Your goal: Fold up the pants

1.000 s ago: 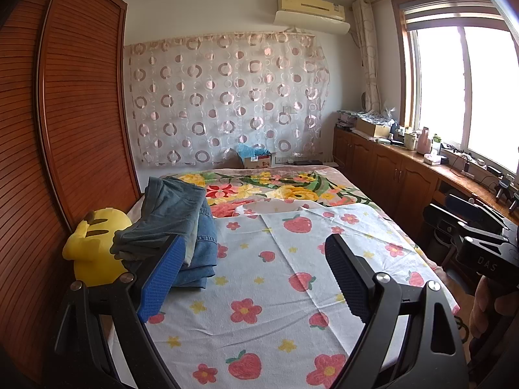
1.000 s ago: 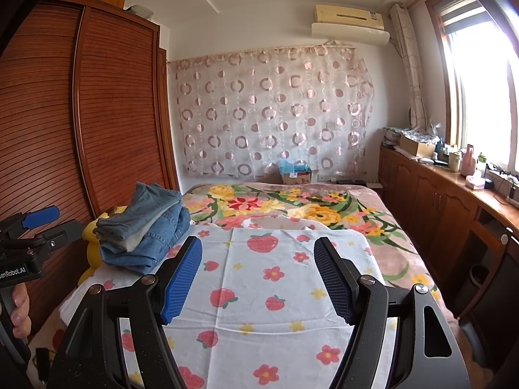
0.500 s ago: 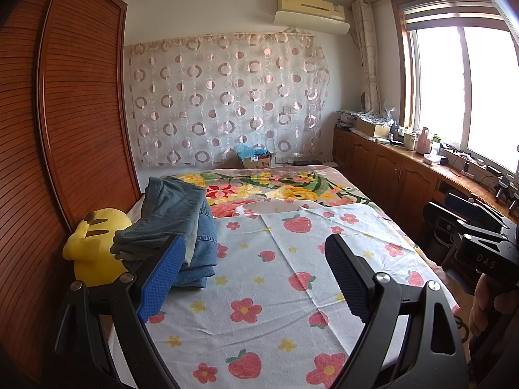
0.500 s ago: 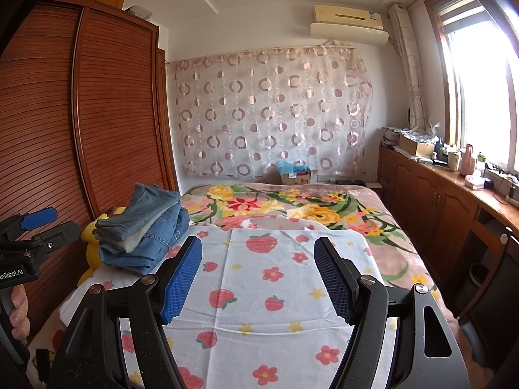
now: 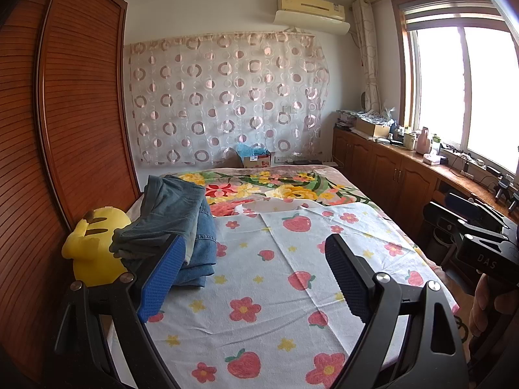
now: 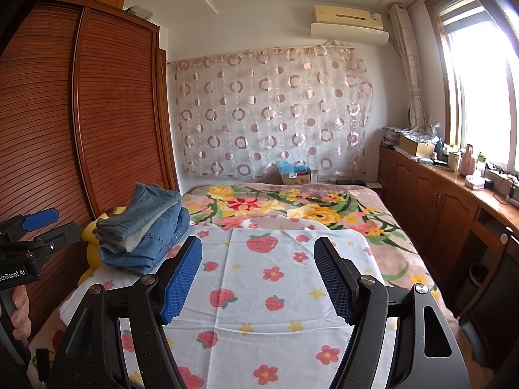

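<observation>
A stack of folded blue jeans [image 5: 181,227] lies at the left edge of the bed, on the strawberry-print sheet [image 5: 275,291]. It also shows in the right wrist view [image 6: 146,233]. My left gripper [image 5: 254,278] is open and empty, held above the sheet just right of the stack. My right gripper [image 6: 258,278] is open and empty, held above the middle of the sheet [image 6: 266,291]. The left gripper's body [image 6: 26,256] shows at the left edge of the right wrist view. The right gripper's body [image 5: 480,236] shows at the right edge of the left wrist view.
A yellow plush toy [image 5: 94,246] sits left of the jeans against the wooden wardrobe [image 5: 65,129]. A floral blanket [image 5: 275,188] covers the far half of the bed. Wooden cabinets [image 5: 389,168] with clutter run along the right wall under the window.
</observation>
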Demonstrator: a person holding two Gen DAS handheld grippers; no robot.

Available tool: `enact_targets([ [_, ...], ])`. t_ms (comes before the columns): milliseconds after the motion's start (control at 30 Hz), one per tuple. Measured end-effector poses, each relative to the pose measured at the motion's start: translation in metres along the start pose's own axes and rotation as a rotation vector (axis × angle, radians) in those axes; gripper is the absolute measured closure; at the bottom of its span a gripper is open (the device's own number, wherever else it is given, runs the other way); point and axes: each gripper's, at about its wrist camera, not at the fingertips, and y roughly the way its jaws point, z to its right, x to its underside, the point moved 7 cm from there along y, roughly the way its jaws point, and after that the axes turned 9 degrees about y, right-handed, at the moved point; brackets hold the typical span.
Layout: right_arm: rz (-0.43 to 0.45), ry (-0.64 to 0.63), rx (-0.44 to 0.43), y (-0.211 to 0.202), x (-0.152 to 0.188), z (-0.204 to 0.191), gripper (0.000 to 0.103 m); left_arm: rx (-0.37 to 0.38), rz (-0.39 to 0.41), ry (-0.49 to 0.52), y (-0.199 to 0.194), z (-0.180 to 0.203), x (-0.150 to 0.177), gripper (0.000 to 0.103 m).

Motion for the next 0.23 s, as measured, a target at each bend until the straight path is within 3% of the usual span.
enact_targets([
  [233, 0.000, 0.001, 0.001, -0.0006, 0.0008, 0.0003, 0.029, -0.001, -0.001, 0.000, 0.0002, -0.0001, 0.0004, 0.015],
])
